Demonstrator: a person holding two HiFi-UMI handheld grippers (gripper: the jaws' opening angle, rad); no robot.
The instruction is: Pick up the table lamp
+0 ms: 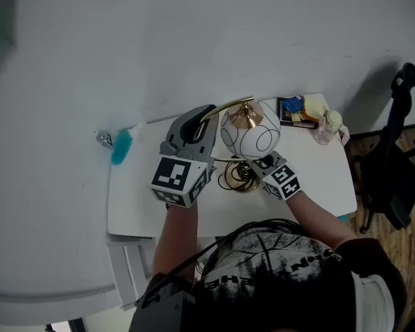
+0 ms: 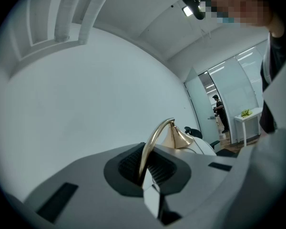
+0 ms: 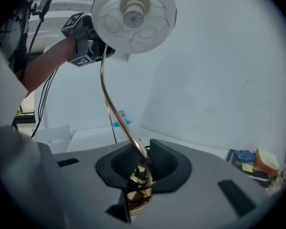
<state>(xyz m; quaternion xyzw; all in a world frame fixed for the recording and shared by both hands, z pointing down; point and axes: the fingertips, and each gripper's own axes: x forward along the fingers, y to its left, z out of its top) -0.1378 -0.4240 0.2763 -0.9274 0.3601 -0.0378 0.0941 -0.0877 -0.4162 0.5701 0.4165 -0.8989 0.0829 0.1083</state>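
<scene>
White table [image 1: 135,209]: left hand-held gripper [image 2: 145,168] clamps the table lamp [image 1: 250,133] by its neck; right hand-held gripper [image 3: 144,162], narrow around the stem, should squeeze before lifting.

Nothing fully readable: white lettering on shirt [image 1: 259,272] broken by folds; print on packets [image 1: 296,111] at bench [image 1: 135,216] far-right corner too small.

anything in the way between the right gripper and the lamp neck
Nothing visible. The gold lamp neck stands between the right gripper's open jaws, just above the base; the left gripper is shut on the neck up near the shade.
</scene>
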